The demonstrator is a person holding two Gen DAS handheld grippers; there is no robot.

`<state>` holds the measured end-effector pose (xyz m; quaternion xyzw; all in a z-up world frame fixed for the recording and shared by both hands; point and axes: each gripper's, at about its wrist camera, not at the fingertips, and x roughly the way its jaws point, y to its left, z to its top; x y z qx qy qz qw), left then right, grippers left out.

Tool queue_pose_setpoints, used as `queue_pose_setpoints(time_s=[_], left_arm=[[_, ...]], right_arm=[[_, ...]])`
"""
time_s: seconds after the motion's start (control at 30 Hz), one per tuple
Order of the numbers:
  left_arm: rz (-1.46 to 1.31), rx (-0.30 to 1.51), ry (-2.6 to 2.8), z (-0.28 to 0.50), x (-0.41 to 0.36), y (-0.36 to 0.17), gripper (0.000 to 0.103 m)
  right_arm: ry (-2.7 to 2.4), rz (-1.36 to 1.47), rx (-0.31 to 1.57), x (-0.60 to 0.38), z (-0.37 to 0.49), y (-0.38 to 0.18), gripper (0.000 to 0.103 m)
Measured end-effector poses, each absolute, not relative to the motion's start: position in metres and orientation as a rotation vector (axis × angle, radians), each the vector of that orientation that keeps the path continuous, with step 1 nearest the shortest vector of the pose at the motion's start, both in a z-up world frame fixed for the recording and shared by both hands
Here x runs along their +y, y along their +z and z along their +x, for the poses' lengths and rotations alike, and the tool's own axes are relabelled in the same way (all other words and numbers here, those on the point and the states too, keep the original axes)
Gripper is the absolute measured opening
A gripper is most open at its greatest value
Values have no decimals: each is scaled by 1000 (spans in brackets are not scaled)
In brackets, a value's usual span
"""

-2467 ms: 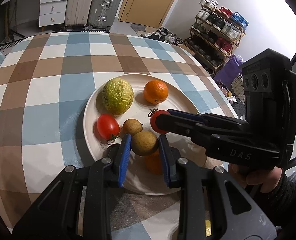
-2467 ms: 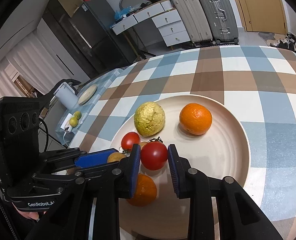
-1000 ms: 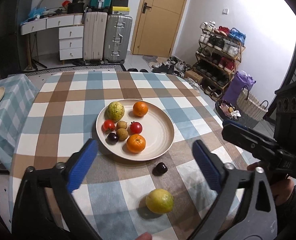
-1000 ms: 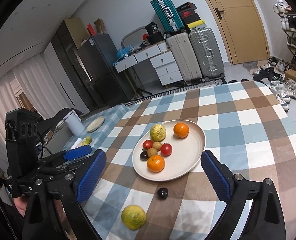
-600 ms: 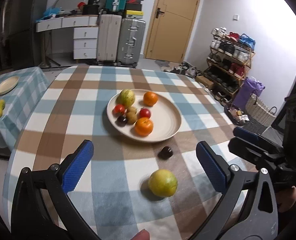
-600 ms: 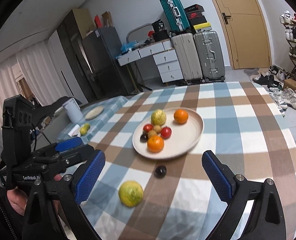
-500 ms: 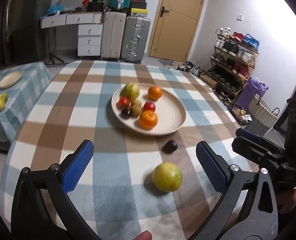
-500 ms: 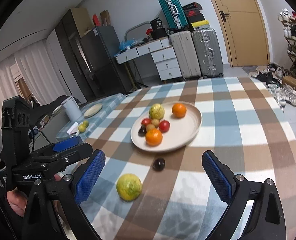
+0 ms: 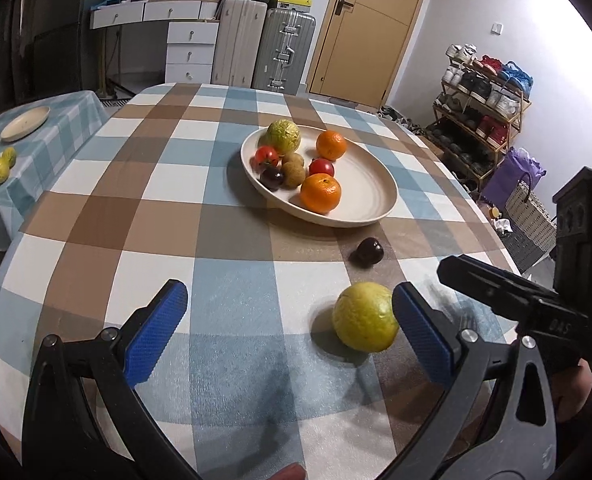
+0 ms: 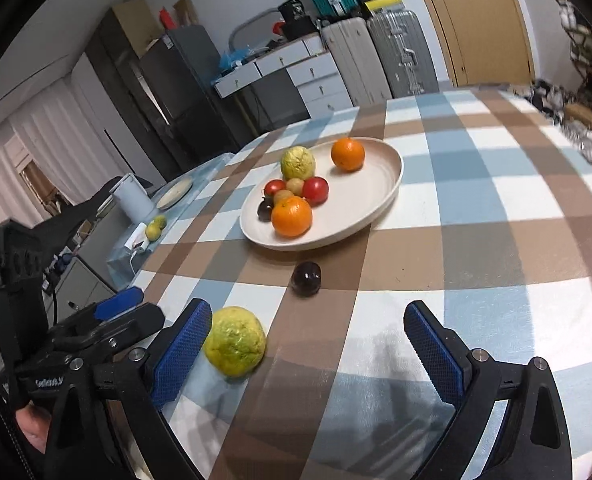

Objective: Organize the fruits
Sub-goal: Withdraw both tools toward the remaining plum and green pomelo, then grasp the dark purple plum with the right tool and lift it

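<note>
Fruits are split between the plate and the checked tablecloth. Two remain off the plate: a yellow-green citrus and a dark plum. The left gripper hangs with jaws spread wide and empty; the citrus lies just inside its right pad, the plum ahead of it, the plate farther ahead. The right gripper is likewise wide open and empty, the citrus just beside its left pad. Both appear to be lined up on the strays, probably for collection. The left view alone shows the shoe rack; the right view alone shows the side table's kettle.
</note>
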<state>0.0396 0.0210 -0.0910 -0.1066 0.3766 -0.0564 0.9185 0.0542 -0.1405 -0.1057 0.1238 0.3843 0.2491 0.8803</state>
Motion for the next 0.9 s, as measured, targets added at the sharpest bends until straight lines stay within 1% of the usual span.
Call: queue_pose_setpoints(time_s=[0.07, 0.2, 0.27, 0.33, 0.4, 0.43, 0.5, 0.57, 0.6, 0.63, 0.67, 0.7, 0.83, 0.87, 0.9], left_arm=[[-233, 775, -122, 43, 23, -92, 102], [-249, 775, -131, 53, 23, -97, 102], [-253, 778, -138, 57, 23, -98, 102], [-253, 800, -158, 64, 21, -102, 102], [-252, 804, -164, 68, 20, -104, 102], [-252, 803, -167, 70, 20, -104, 102], [-257, 802, -173, 74, 20, -105, 102], [-261, 802, -175, 76, 20, -105, 102], [-262, 804, -180, 78, 20, -106, 102], [-255, 806, -183, 79, 20, -106, 102], [-247, 808, -181, 78, 20, -106, 102], [-247, 805, -184, 78, 20, -107, 102], [-261, 817, -202, 74, 23, -110, 102], [-263, 821, -204, 73, 23, -111, 102], [-268, 826, -206, 73, 24, -112, 102]], right_arm=[[515, 262, 810, -140, 61, -109, 99], [531, 258, 828, -134, 73, -115, 93], [541, 256, 849, -130, 82, -120, 93], [563, 285, 874, -128, 91, -127, 89], [584, 324, 896, -128, 98, -132, 81], [584, 329, 906, -126, 103, -134, 80], [587, 318, 910, -122, 108, -134, 70], [586, 287, 901, -116, 112, -133, 68], [584, 272, 900, -114, 113, -132, 61], [582, 250, 905, -110, 115, -132, 56], [583, 221, 924, -105, 117, -132, 49], [591, 203, 937, -103, 118, -133, 47], [606, 160, 941, -97, 118, -134, 45], [603, 154, 939, -97, 119, -134, 42], [601, 148, 937, -97, 119, -135, 34]])
